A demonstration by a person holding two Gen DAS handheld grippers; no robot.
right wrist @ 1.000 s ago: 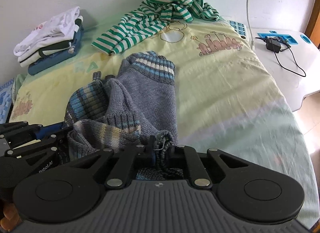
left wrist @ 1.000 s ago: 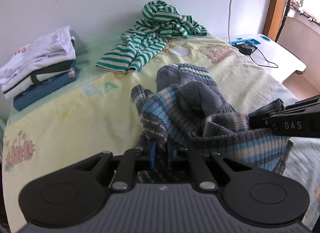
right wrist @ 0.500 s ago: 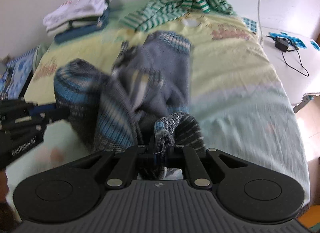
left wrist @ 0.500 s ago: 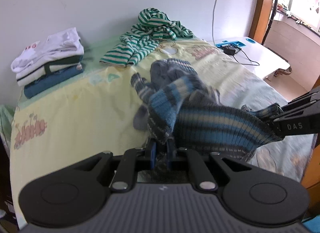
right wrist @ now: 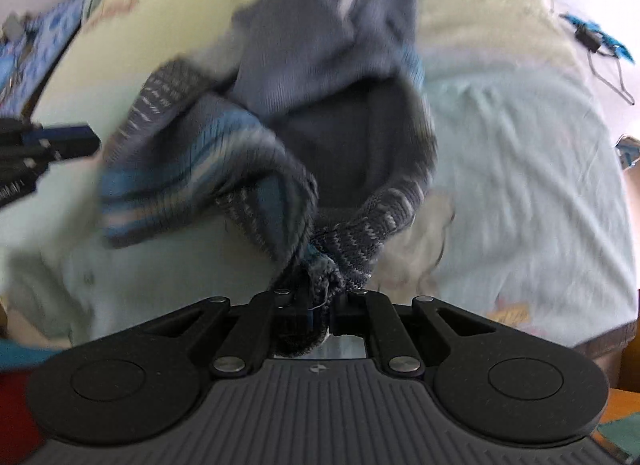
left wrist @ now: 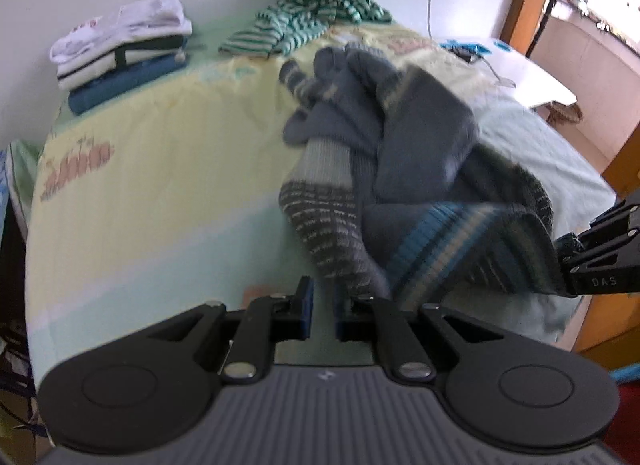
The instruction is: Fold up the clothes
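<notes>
Broadly, the bed (left wrist: 152, 185) spreads ahead of both tools, its far end holding a folded stack (left wrist: 120, 53) and a green striped top (left wrist: 308, 13). Between the two, the blue-grey knitted sweater (left wrist: 420, 153) hangs bunched and twisted above the sheet. The right hand-held gripper (right wrist: 320, 301) pinches a knit edge. The left hand-held gripper (left wrist: 320, 301) stands nearly pressed together; whether it holds cloth I cannot tell (the frame blurs). A thin pinch on heavy knit could slip, dropping the sweater tangled.
</notes>
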